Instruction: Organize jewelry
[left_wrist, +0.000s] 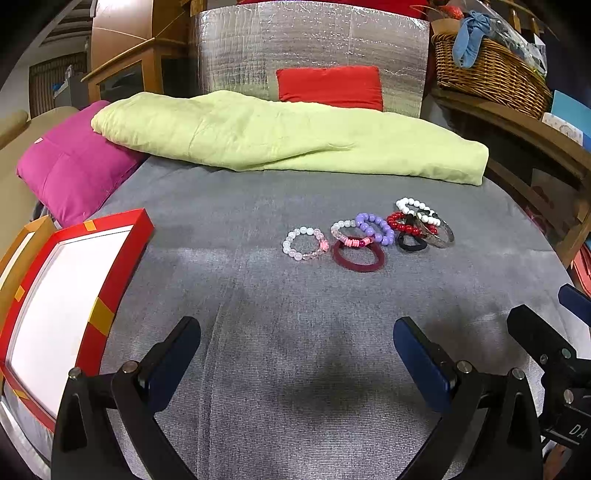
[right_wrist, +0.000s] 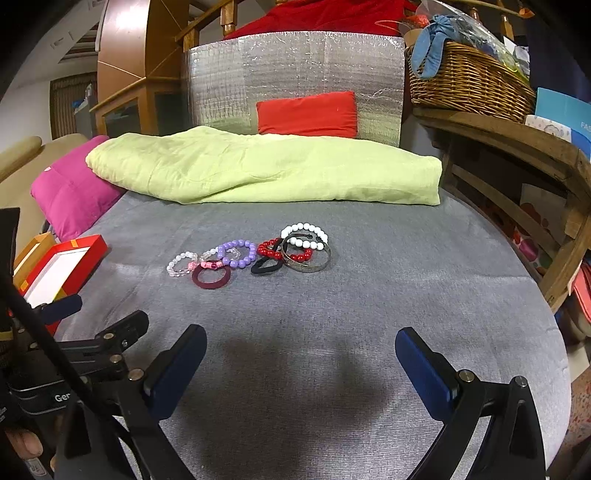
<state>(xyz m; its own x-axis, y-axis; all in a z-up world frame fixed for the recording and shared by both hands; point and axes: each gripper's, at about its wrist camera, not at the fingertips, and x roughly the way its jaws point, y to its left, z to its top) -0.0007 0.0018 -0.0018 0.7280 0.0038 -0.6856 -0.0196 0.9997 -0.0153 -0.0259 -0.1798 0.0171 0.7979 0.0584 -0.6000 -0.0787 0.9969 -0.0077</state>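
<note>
1. Both claws hover low over the grey cloth-covered surface (left_wrist: 280, 332), side by side. The left claw (left_wrist: 297, 354) has its blue-padded jaws spread wide with nothing between them. The right claw (right_wrist: 301, 369) is likewise wide apart and empty.
2. The jewelry lies in a loose row near the middle of the surface, well ahead of both claws. Eight pieces can be counted:
   - a pale pink beaded bracelet (left_wrist: 304, 243), lying alone at the left end
   - a maroon hair tie (left_wrist: 357, 255)
   - a clear beaded bracelet with pink accents (left_wrist: 345, 230), overlapping the maroon tie
   - a purple beaded bracelet (left_wrist: 375, 228)
   - a red beaded bracelet (left_wrist: 400, 223)
   - a black hair tie (left_wrist: 412, 243)
   - a white beaded bracelet (left_wrist: 417, 210)
   - a silver metal bangle (left_wrist: 439, 236), at the right end, tangled with the red and white ones
3. One red box (left_wrist: 74, 295) with a white interior lies open at the left edge of the surface.
4. One folded lime-green blanket (left_wrist: 288, 136) lies across the far edge; one magenta pillow (left_wrist: 70, 173) rests at its left end.
5. One wicker basket (right_wrist: 469, 81) stands on a wooden shelf at the right.
6. Writing: the partial letters "DA" on the right claw's body in the left view and "Ger" on the left claw's body in the right view; both are cut off.
</note>
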